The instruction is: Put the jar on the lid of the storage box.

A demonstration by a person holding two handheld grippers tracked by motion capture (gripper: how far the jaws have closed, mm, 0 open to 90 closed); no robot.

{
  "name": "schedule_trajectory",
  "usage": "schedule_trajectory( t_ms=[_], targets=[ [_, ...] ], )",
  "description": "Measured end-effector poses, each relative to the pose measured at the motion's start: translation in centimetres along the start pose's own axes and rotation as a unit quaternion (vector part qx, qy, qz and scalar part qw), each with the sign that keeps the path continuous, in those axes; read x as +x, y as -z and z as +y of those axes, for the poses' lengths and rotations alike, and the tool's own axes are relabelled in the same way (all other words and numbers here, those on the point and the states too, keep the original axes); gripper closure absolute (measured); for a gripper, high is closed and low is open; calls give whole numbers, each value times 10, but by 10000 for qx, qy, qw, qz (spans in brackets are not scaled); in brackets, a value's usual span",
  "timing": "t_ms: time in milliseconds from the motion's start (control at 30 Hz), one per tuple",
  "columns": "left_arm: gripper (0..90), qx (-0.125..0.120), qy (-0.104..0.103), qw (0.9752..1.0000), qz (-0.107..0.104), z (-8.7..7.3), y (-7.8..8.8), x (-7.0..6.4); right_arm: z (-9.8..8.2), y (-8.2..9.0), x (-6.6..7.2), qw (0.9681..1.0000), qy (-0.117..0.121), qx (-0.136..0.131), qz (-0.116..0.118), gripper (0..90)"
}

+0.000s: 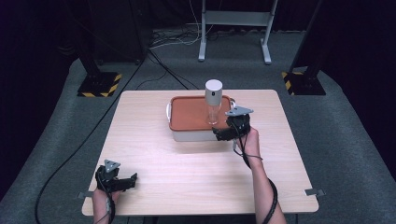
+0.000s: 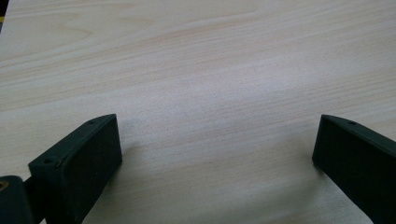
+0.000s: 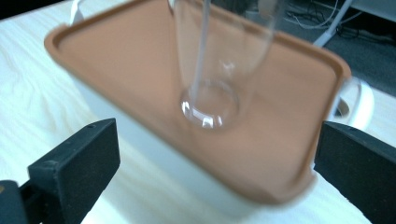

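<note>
Looks like we're basically done: the bottle (image 1: 213,101) stands upright on the box lid (image 1: 189,119), right tool (image 1: 229,132) spread wide with nothing between its jaws, left tool (image 1: 122,182) spread over the bare counter (image 1: 187,182).

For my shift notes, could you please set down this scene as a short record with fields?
surface: pale wooden table
container: white box with a flat terracotta-orange lid and white side handles
on the lid: clear glass bottle with a white cap, upright
right gripper: open, at the box's near right corner, bottle not between its jaws
left gripper: open, above bare wood, near left
</note>
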State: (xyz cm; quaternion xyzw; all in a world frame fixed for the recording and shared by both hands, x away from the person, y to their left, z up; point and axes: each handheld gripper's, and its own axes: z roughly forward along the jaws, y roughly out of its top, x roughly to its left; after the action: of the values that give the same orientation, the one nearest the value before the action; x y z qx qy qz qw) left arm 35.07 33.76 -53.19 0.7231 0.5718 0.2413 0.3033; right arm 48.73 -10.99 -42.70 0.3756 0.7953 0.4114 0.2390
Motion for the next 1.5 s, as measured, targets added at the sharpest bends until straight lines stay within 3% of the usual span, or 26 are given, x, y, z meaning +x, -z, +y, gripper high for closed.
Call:
schedule_trajectory(
  t_ms=[133, 367, 600, 900, 1033, 1100, 1500],
  targets=[
    [10, 0, -1, 10000, 0, 0, 0, 0, -15, 11, 0, 9999, 7, 123, -28, 0],
    [10, -1, 0, 10000, 0, 0, 0, 0, -60, 33, 4, 9995, -20, 290, -146, 0],
    [10, 0, -1, 10000, 1, 0, 0, 0, -125, 54, -1, 9980, -347, 514, -145, 0],
    [10, 0, 7, 10000, 6, 0, 0, 0, -178, 86, -12, 9945, -791, 609, -317, 0],
    [10, -1, 8, 10000, 6, 0, 0, 0, -186, 92, -12, 9931, -676, 869, -396, 0],
    [10, -8, 18, 10000, 7, 0, 0, 0, -187, 93, -13, 9925, -684, 967, -306, 0],
    [11, -16, 30, 10000, 10, 0, 0, -1, -190, 96, -12, 9919, -743, 960, -380, 0]
  ],
)
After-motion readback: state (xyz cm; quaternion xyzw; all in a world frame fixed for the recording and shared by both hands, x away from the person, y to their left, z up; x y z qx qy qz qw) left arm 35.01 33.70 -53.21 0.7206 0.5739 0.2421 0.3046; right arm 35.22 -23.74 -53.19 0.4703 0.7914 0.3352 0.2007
